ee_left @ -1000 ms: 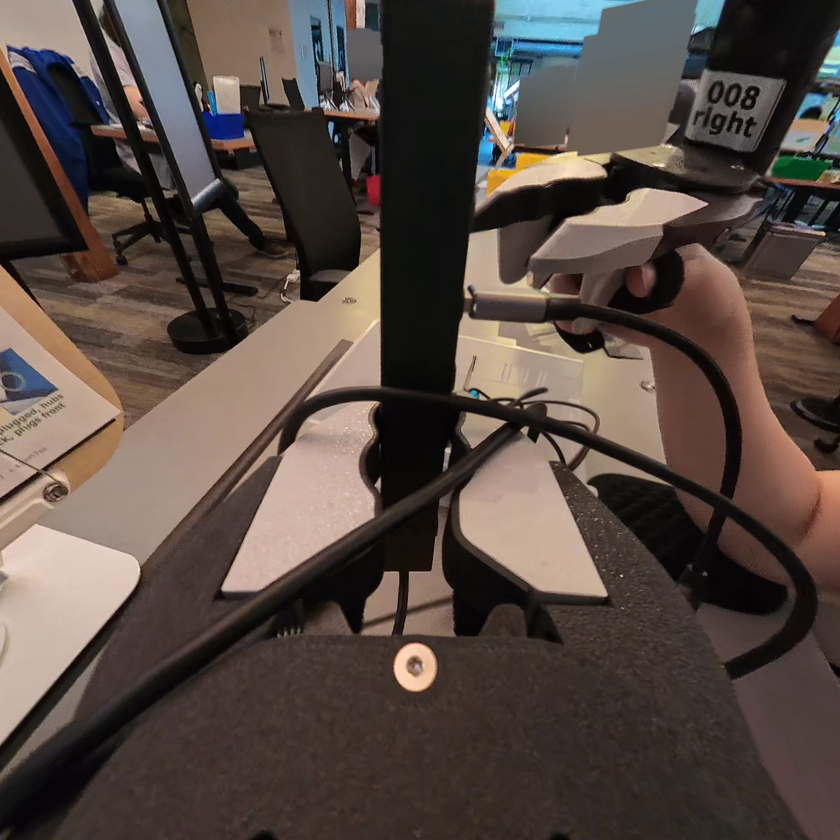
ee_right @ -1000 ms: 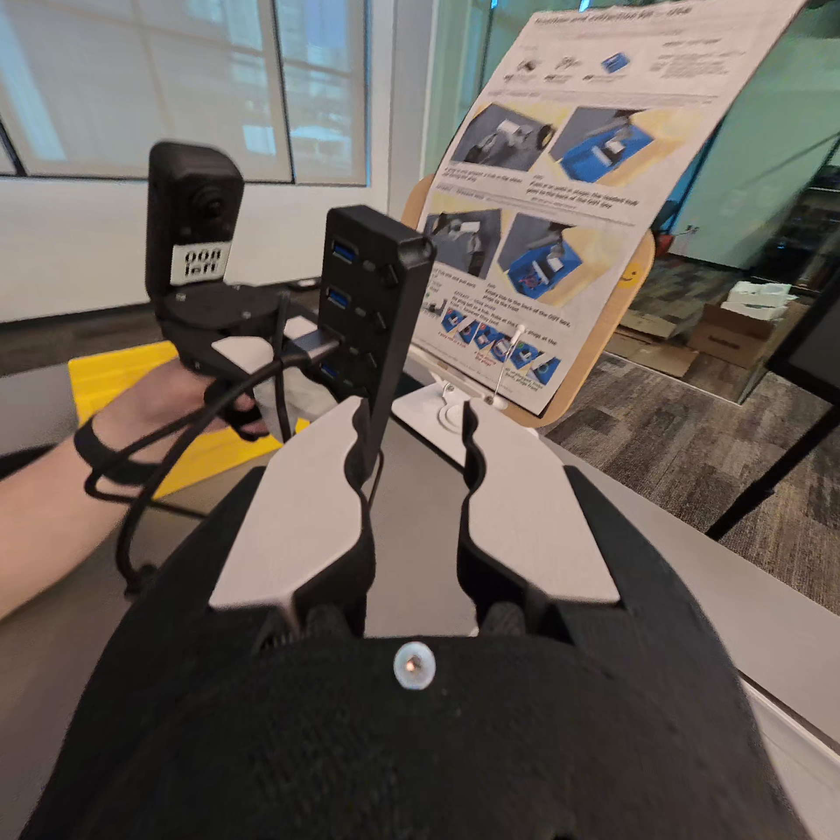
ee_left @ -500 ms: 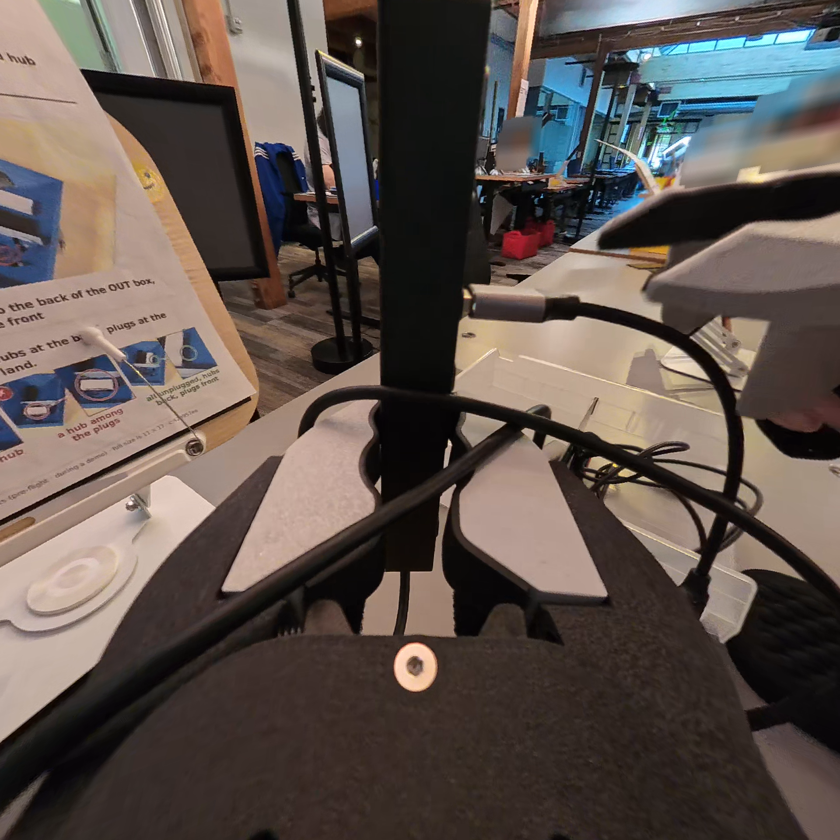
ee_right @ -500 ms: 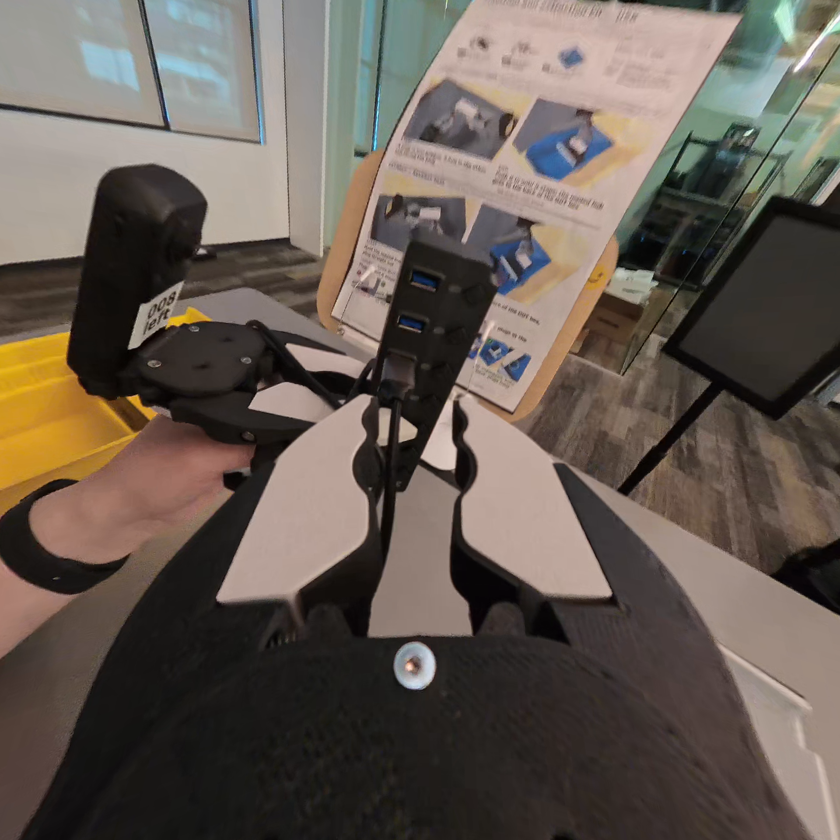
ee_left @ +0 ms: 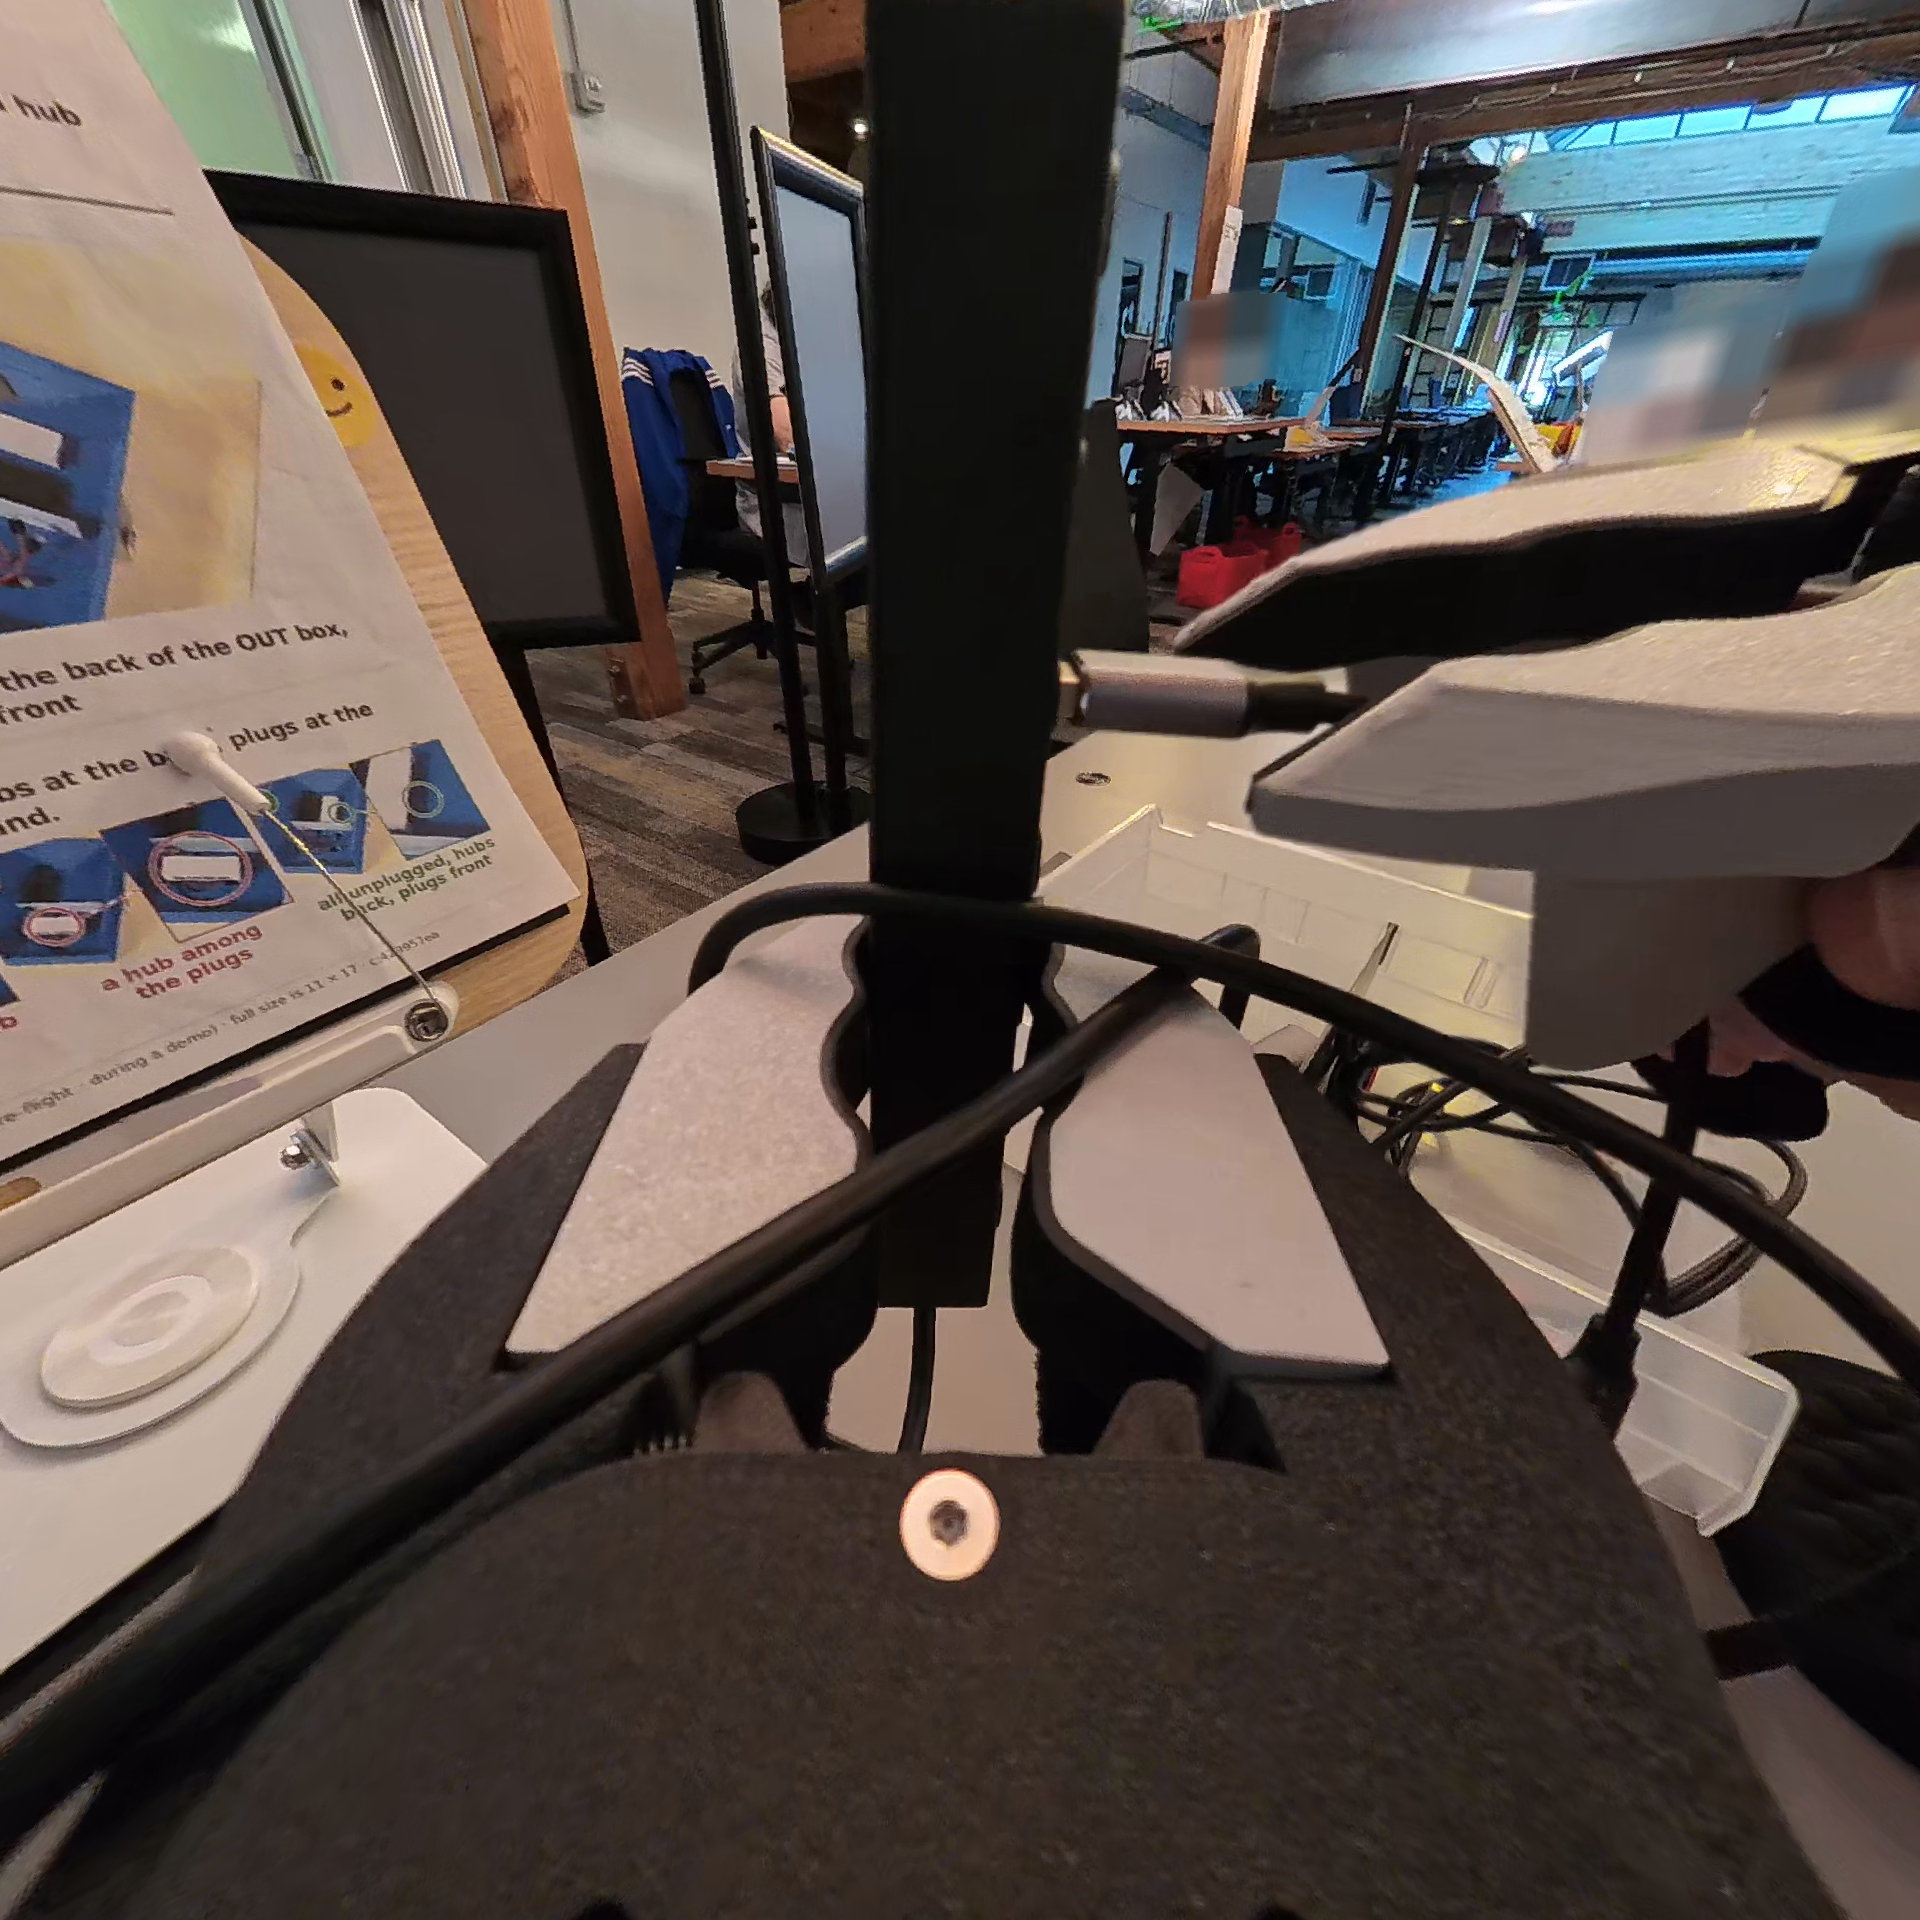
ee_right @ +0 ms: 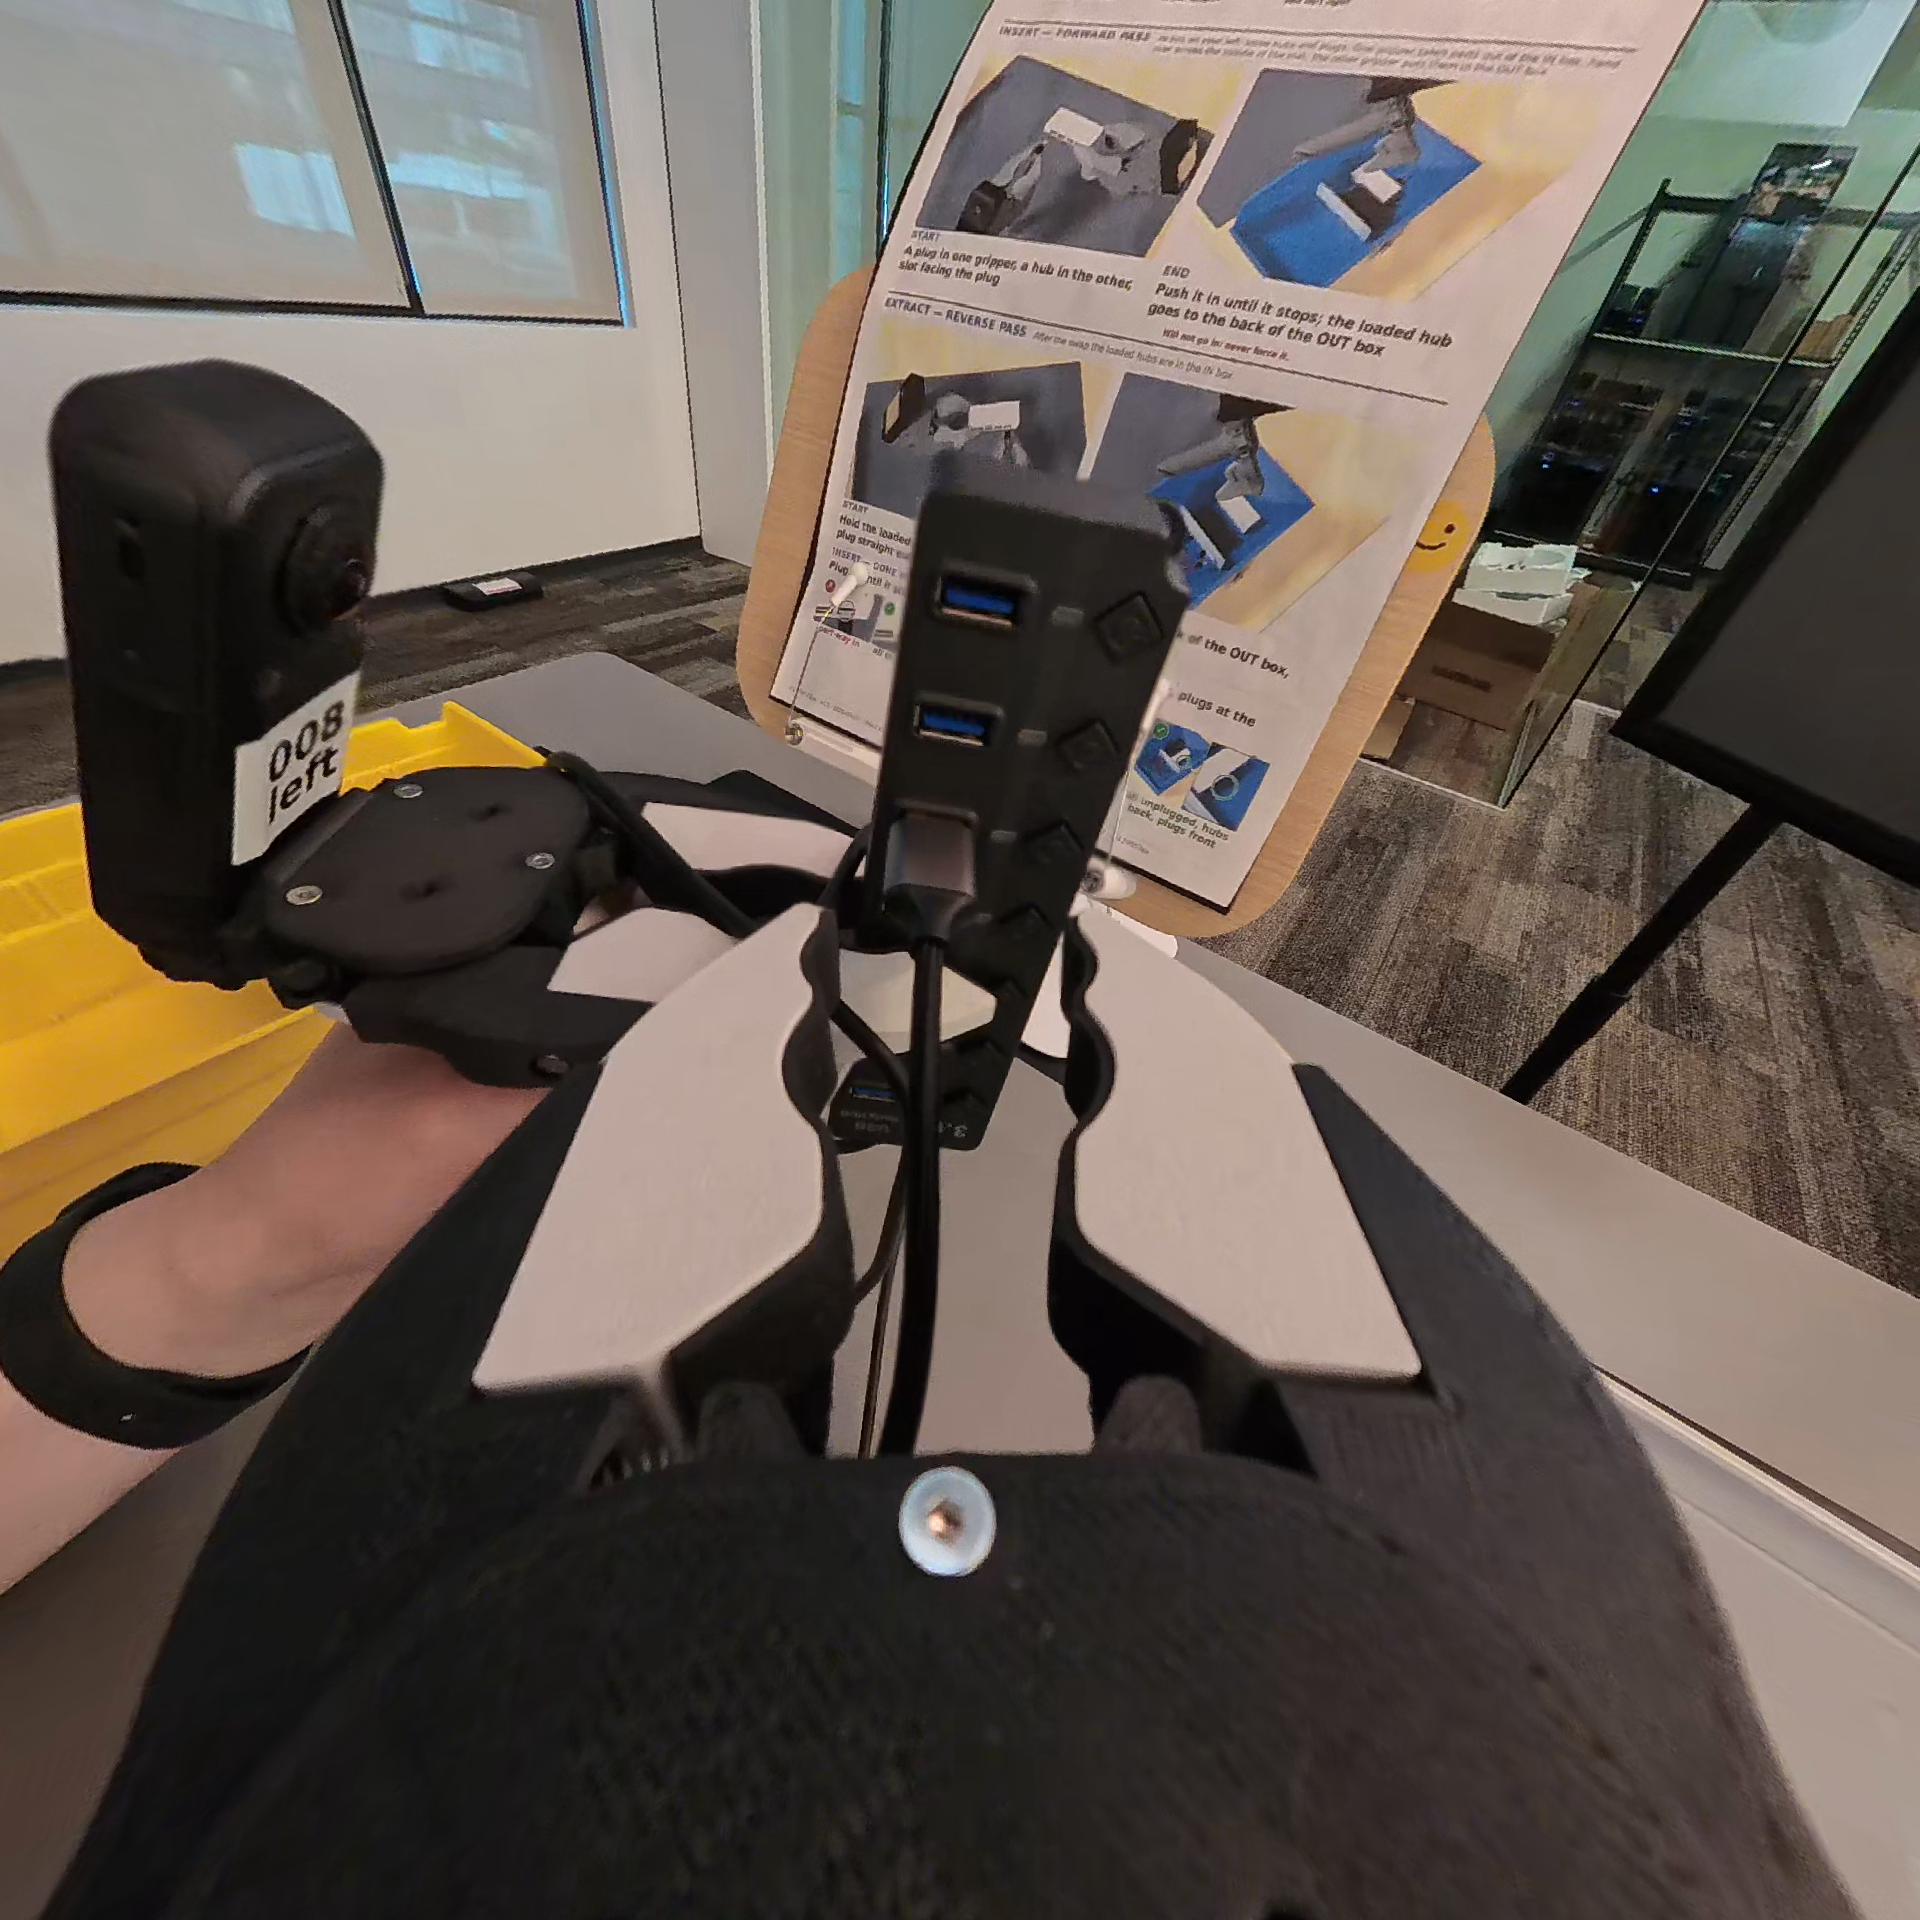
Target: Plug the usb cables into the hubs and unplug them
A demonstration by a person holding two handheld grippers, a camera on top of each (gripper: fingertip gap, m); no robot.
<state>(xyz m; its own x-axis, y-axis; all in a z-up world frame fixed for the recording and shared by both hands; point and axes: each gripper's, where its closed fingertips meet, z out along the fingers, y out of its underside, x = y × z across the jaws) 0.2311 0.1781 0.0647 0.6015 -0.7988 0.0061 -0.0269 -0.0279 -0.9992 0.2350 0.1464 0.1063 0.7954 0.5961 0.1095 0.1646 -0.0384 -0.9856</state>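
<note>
The left gripper [ee_left: 951,1049] is clamping a tall, matte black rectangular hub [ee_left: 977,582] upright. A grey metal-sleeved plug [ee_left: 1153,698] is sitting in the hub's right face, between the spread grey fingers of the right gripper [ee_right: 951,1013], which is gripping nothing.

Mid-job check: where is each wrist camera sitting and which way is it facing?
Left wrist view: on the left gripper, looking along the upright hub it clamps toward the office; right gripper and right hand show at right.
Right wrist view: on the right gripper, facing the hub's ports and the instruction sheet; left hand shows at left.
Shared: hub, plug, both grippers.
</note>
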